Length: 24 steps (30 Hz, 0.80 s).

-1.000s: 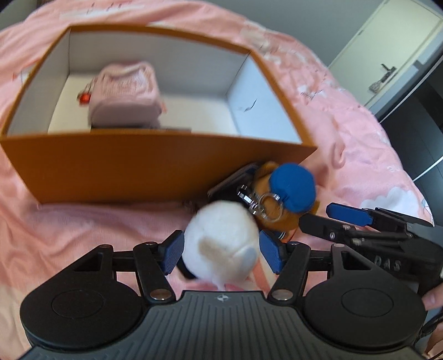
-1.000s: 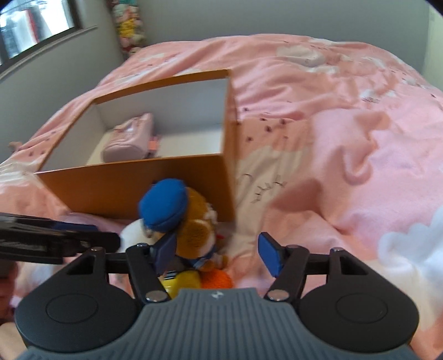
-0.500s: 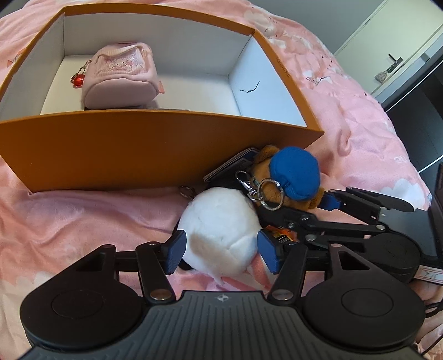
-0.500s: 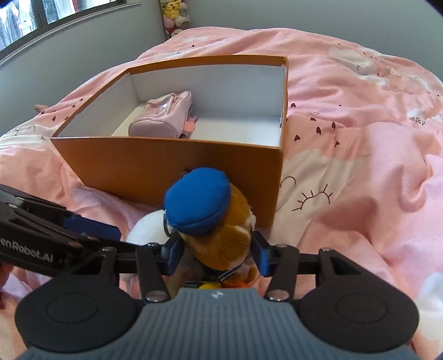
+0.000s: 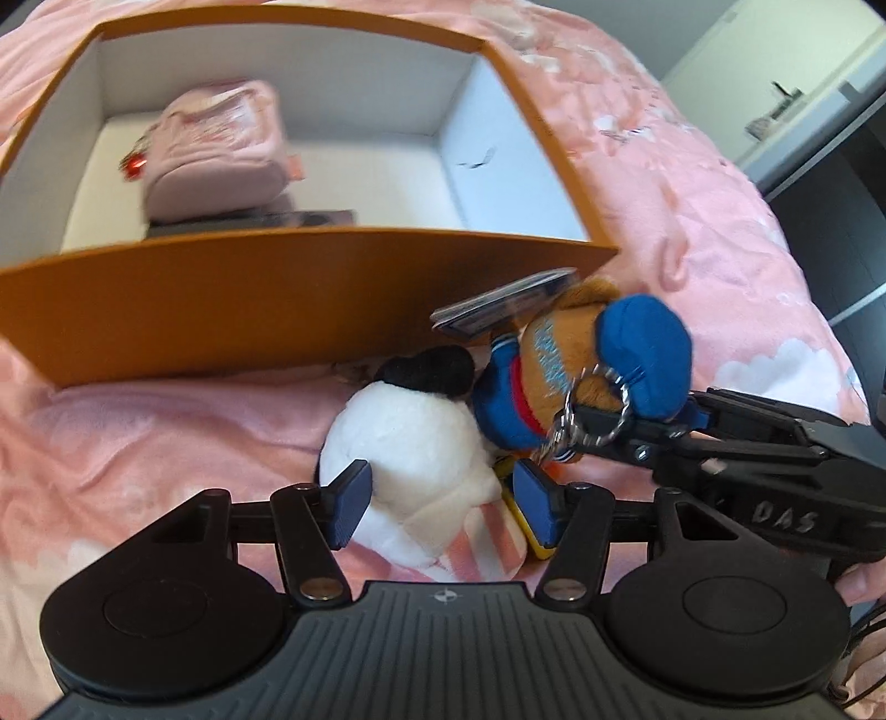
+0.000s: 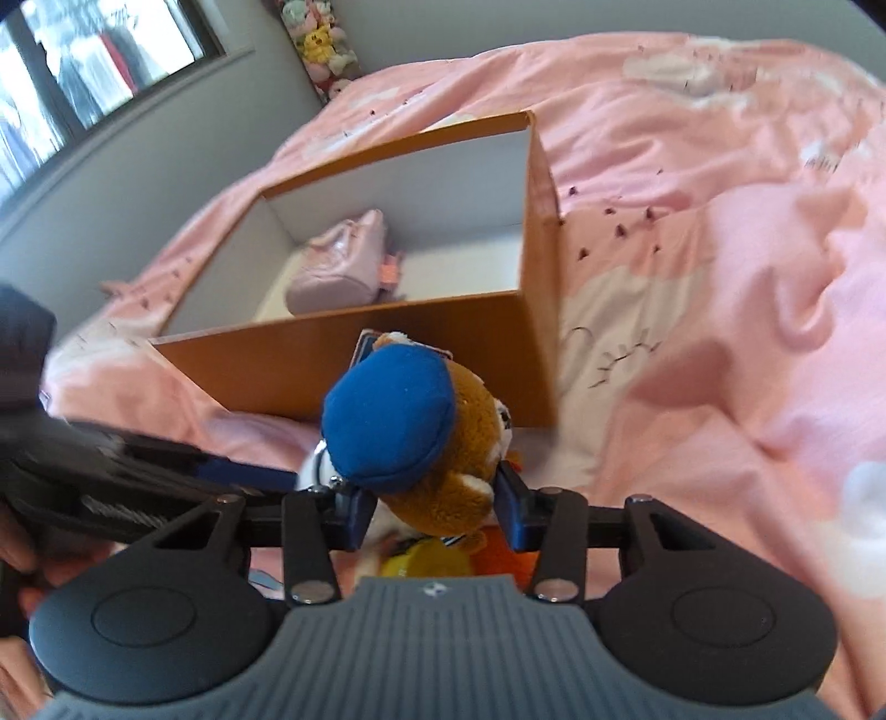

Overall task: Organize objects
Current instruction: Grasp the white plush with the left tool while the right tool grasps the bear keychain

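Observation:
A brown plush bear keychain with a blue cap (image 6: 421, 437) is held between my right gripper's (image 6: 434, 512) pads, lifted in front of the orange box (image 6: 421, 354). In the left wrist view the bear (image 5: 576, 365) hangs at right, gripped by the right gripper (image 5: 664, 426). My left gripper (image 5: 440, 507) is shut on a white plush toy (image 5: 410, 437) with a black tip, on the pink bedspread just before the box (image 5: 277, 299). A pink pouch (image 5: 216, 144) lies inside the box, and it also shows in the right wrist view (image 6: 343, 260).
A dark card packet (image 5: 498, 304) leans by the box's near right corner. A yellow and orange item (image 6: 437, 559) lies under the bear. The pink bedspread (image 6: 720, 310) spreads all around. Plush toys (image 6: 321, 39) stand by a far wall, and a door (image 5: 775, 94) is at right.
My right gripper has closed on the bear and lifted it off the bed. My left gripper has stayed around the white plush, and both views shifted slightly.

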### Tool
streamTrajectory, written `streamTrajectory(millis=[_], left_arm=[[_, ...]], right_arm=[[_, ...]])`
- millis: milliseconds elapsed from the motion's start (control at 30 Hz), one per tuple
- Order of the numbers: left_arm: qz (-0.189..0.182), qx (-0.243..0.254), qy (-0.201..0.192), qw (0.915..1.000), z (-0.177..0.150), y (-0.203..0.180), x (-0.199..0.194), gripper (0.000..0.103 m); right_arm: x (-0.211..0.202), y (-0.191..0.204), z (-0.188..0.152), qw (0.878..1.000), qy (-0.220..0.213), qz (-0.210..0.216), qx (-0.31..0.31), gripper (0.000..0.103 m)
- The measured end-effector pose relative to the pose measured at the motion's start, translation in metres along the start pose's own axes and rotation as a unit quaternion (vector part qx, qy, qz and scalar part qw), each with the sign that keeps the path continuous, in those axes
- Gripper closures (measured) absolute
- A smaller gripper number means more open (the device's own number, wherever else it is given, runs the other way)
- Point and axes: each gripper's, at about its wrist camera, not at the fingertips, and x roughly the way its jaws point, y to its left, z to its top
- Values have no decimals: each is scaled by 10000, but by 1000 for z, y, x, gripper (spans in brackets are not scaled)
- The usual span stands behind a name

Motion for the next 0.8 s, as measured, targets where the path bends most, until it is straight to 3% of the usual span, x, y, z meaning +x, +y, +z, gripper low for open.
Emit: streamTrajectory(millis=[167, 267, 500, 800], left_arm=[[261, -666, 163, 9973, -7, 23, -3, 28], [224, -1070, 172, 9939, -9, 35, -1, 25], [248, -1146, 110, 9930, -6, 38, 15, 22], [97, -924, 14, 9957, -8, 39, 8, 30]], right_arm=[[6, 6, 9, 9979, -10, 608, 235, 56], [9, 13, 16, 9950, 39, 944, 327, 57], [15, 21, 14, 9985, 52, 516, 155, 57], [-12, 12, 13, 9997, -72, 228, 112, 57]])
